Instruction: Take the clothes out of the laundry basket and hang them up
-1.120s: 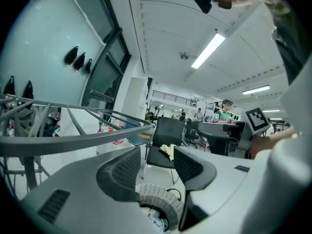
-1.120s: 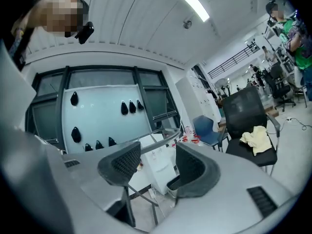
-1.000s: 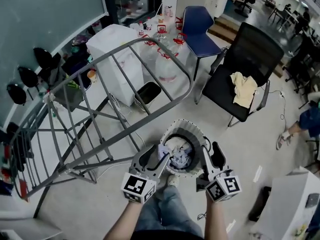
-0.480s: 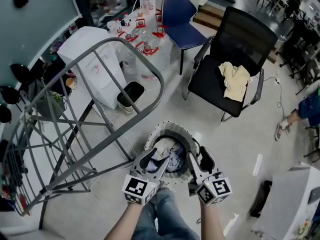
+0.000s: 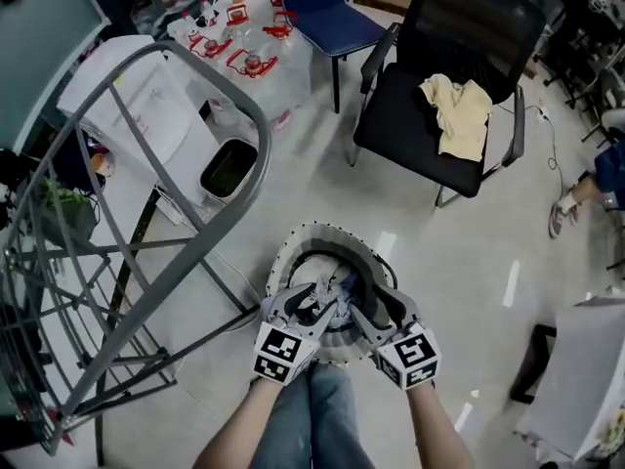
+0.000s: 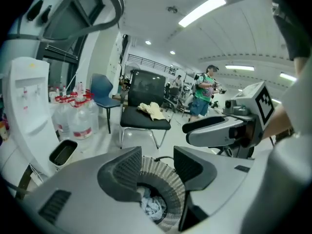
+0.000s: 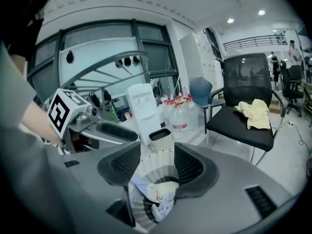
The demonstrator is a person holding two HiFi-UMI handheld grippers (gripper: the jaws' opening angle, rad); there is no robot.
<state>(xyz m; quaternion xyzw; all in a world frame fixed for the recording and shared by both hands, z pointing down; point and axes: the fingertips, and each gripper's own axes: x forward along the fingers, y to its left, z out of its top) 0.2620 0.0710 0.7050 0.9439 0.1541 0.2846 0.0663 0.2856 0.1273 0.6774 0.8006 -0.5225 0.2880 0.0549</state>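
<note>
Closest in, the person's jeans (image 5: 312,408) are showing at the bottom of the head view, both forearms reaching out over them. L gripper (image 5: 308,301) and R gripper (image 5: 366,306) are hanging side by side just above the laundry basket (image 5: 293,242), which is sitting on the floor right at the person's feet. Both pairs of fingers are standing moderately wide apart w/ nothing between the pads, only the ribbed basket wall and its contents showing through the gaps.

The clothes (image 7: 161,191) are lying in a crumpled heap inside the basket: pale bluish fabric plus a cream piece, all tangled.

Judging by the look, this stuff is going to be light, soft and floppy, no stiffness at all. Best bet is prob. pinching a raised fold on top of the heap; a collar or hem would be better for hanging, but none is showing. Pieces may be snagging on each other and coming up together.

Further off to the left, the grey drying rack (image 5: 210,228) is waiting. Beyond, a black chair (image 5: 400,135) is carrying a yellow cloth (image 5: 454,115).
</note>
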